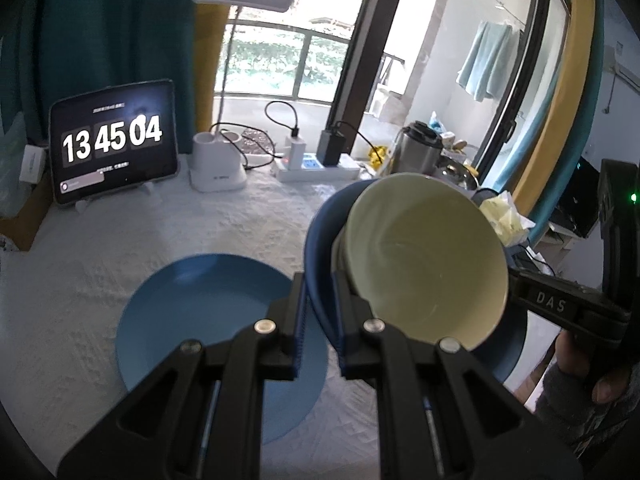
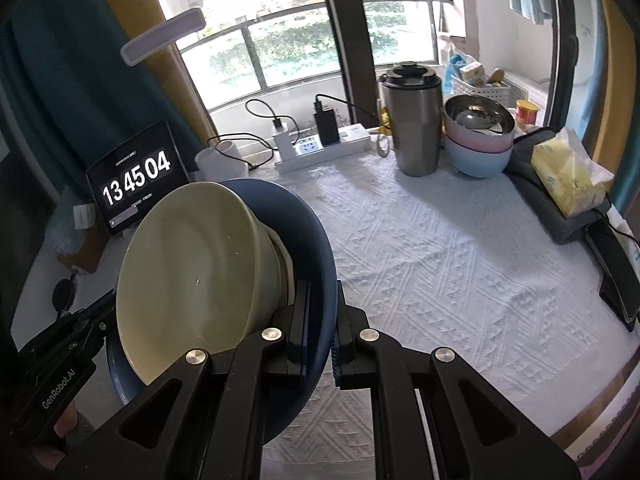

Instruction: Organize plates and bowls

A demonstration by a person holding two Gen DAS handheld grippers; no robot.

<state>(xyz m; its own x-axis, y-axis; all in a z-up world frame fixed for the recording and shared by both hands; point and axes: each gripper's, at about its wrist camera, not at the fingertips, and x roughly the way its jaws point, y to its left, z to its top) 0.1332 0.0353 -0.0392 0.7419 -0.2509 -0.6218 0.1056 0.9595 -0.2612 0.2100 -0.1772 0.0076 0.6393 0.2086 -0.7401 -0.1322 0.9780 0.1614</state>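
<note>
Cream bowl (image 1: 424, 264) in dark blue bowl (image 1: 320, 248), lighter blue plate (image 1: 200, 304), white diamond-patterned tablecloth (image 2: 440, 248).

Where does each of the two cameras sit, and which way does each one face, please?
Left wrist: on the left gripper, facing the window past a dark blue plate carrying a cream bowl; a gloved hand shows.
Right wrist: on the right gripper, facing the window over the white tablecloth; fingers show lower left.
Shared: plate, bowl, clock tablet, power strip.
</note>
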